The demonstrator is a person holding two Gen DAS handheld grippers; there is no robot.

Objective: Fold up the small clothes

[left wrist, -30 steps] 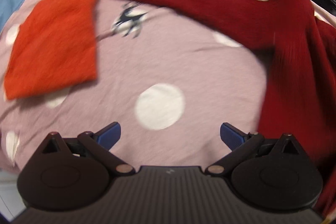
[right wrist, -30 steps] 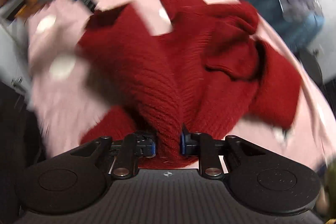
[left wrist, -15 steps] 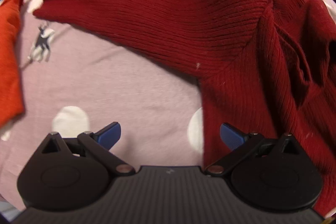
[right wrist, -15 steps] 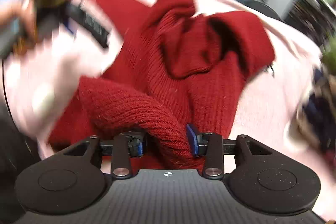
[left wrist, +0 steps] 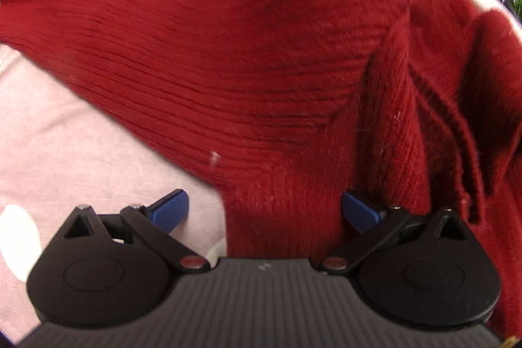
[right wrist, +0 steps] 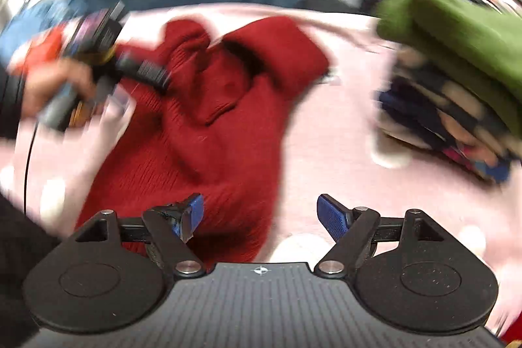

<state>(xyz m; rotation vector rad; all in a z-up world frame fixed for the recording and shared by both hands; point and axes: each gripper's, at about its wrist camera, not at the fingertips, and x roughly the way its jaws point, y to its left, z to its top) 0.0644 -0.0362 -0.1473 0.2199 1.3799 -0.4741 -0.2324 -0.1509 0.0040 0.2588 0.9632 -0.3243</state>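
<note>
On the pink spotted sheet (left wrist: 81,126), the left gripper (left wrist: 264,211) hangs jaws apart over the red sweater (left wrist: 261,70) at its armpit, nearer than a second ago. Rightward, the right gripper (right wrist: 261,211), earlier clamped on the hem, is opening, letting it drop, so the body looks ready for folding.

Sweater spread on the sheet, clothes stacked to its right.

From my left wrist view the sweater (left wrist: 293,80) lies on the sheet (left wrist: 81,145), one sleeve (left wrist: 98,22) running out left, its body under and between the spread fingers of my left gripper (left wrist: 264,211). In the right wrist view (badly blurred) the sweater sits left of centre, the folded pile (right wrist: 456,93) well to its right, and my right gripper (right wrist: 261,211) is opening over the sweater's near edge.
</note>
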